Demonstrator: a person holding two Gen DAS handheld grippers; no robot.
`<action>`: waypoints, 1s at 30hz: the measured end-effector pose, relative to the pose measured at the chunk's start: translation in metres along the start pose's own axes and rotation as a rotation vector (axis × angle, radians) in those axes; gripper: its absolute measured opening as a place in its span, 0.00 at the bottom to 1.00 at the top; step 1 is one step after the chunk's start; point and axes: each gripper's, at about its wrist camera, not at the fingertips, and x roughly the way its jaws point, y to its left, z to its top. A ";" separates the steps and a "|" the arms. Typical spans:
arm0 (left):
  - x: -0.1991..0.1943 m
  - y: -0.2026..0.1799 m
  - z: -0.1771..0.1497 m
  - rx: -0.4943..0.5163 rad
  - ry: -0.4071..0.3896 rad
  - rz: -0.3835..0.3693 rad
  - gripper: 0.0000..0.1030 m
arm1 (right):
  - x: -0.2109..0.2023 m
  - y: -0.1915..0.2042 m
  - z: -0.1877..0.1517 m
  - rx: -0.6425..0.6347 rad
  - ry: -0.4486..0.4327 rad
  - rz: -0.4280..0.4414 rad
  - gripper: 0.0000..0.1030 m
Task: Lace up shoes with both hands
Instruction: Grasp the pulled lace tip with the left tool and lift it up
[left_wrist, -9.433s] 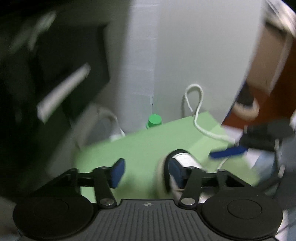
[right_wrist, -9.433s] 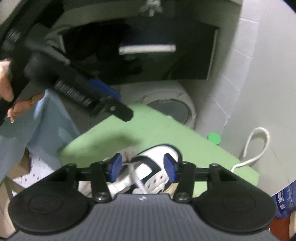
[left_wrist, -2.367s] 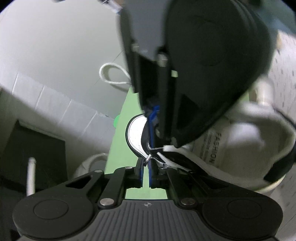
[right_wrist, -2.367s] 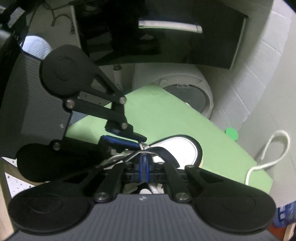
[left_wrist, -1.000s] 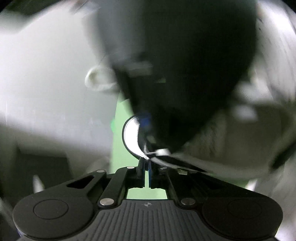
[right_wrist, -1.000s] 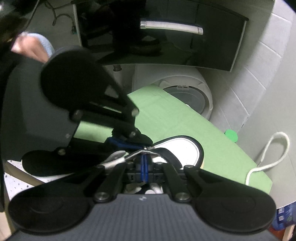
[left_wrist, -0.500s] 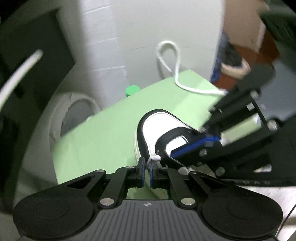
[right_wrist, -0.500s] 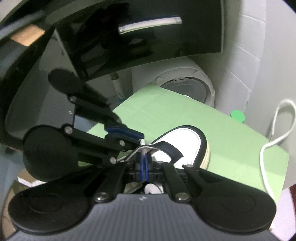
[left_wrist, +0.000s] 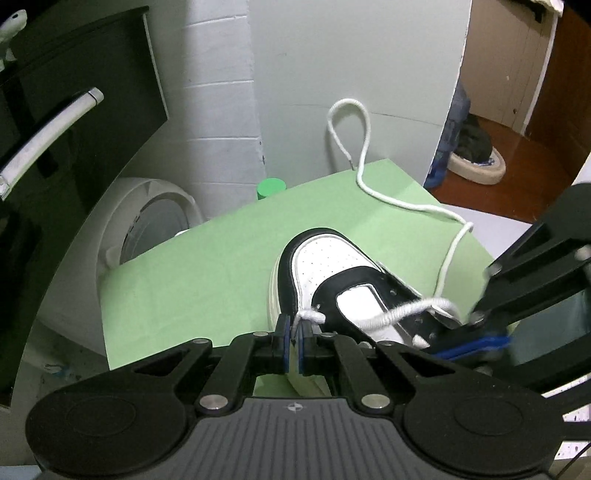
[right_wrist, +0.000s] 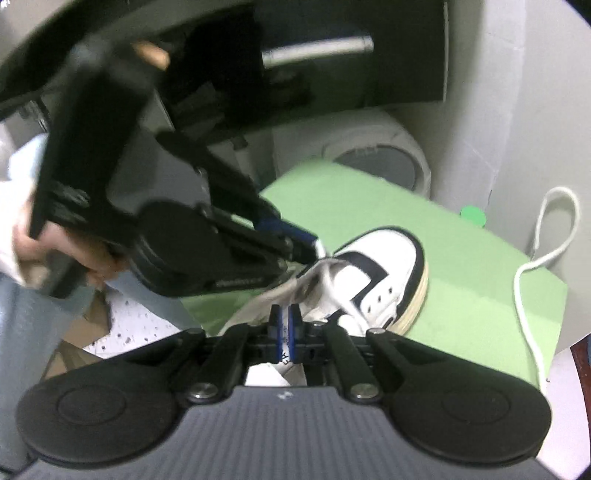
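Observation:
A black-and-white shoe (left_wrist: 325, 266) stands on a green mat (left_wrist: 221, 266) with its toe pointing away from me. My left gripper (left_wrist: 293, 334) is shut on the white lace (left_wrist: 391, 314) at a front eyelet. From there the lace crosses the tongue, then trails over the mat and loops up the wall. My right gripper (right_wrist: 284, 328) is shut at the tongue and collar of the shoe (right_wrist: 388, 258). A white strip shows in its slit, and I cannot tell whether it is gripped. In the left wrist view the right gripper (left_wrist: 443, 347) sits at the shoe's right side.
A green cap (left_wrist: 270, 187) stands at the mat's far edge by the wall. A white round appliance (left_wrist: 147, 221) and a dark cabinet with a metal handle (left_wrist: 48, 136) are to the left. A person's hand (right_wrist: 85, 258) holds the left gripper. The brown floor (left_wrist: 517, 184) lies beyond the mat.
The left gripper has rolled upright, still shut on the lace. The right gripper has drawn off from the left one toward the shoe's right side and collar.

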 end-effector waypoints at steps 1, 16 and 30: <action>-0.001 0.000 0.000 0.004 -0.007 -0.001 0.03 | 0.004 -0.001 -0.001 0.010 0.019 -0.002 0.01; -0.027 0.027 0.016 -0.045 -0.173 0.035 0.04 | 0.030 -0.022 -0.002 0.055 0.047 0.005 0.00; -0.164 0.068 0.080 -0.086 -0.553 0.133 0.03 | -0.019 0.025 0.025 0.056 0.052 0.013 0.00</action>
